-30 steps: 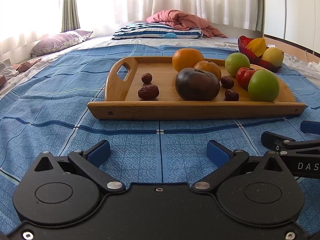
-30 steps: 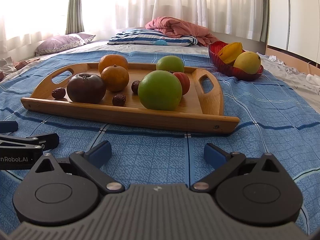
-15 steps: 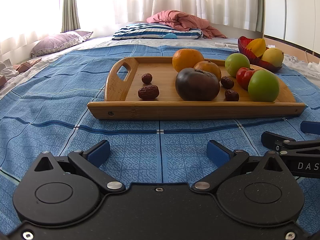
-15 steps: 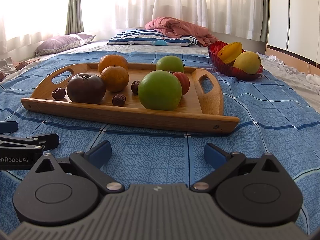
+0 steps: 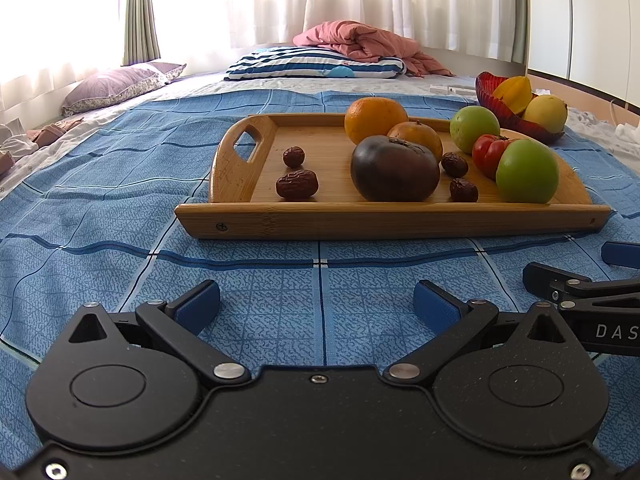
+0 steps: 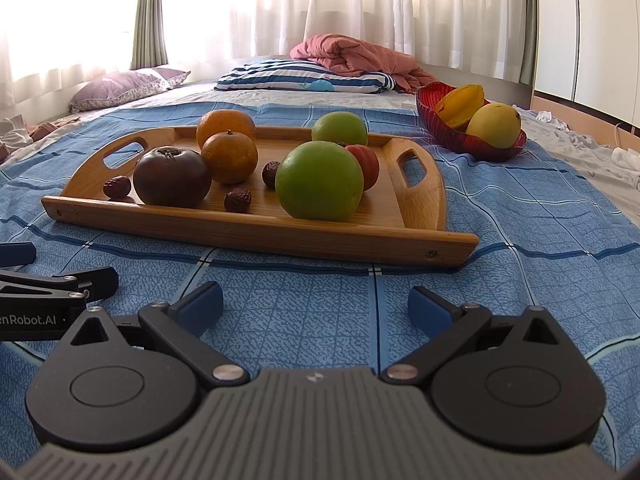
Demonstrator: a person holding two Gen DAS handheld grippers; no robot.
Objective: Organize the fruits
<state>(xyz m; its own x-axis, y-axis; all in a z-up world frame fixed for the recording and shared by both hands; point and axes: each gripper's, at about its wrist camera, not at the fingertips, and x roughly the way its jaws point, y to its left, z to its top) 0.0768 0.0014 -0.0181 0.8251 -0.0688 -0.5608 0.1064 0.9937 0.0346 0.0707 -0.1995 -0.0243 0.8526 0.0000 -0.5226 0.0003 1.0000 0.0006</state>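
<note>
A wooden tray (image 5: 384,222) (image 6: 256,232) lies on the blue bedspread. It holds two oranges (image 5: 375,119), a dark tomato (image 5: 394,169) (image 6: 172,176), two green fruits (image 5: 527,171) (image 6: 319,181), a red tomato (image 5: 488,153) and several dried dates (image 5: 297,185). A red bowl (image 5: 508,116) (image 6: 472,144) beyond the tray's right end holds a starfruit and a yellow mango (image 6: 495,125). My left gripper (image 5: 316,304) and right gripper (image 6: 315,303) are both open and empty, low over the bedspread in front of the tray.
Pillows (image 5: 316,64) and a pink blanket (image 5: 360,42) lie at the far end of the bed. A purple pillow (image 5: 120,86) is far left. White curtains hang behind. Each gripper's fingers show at the edge of the other's view.
</note>
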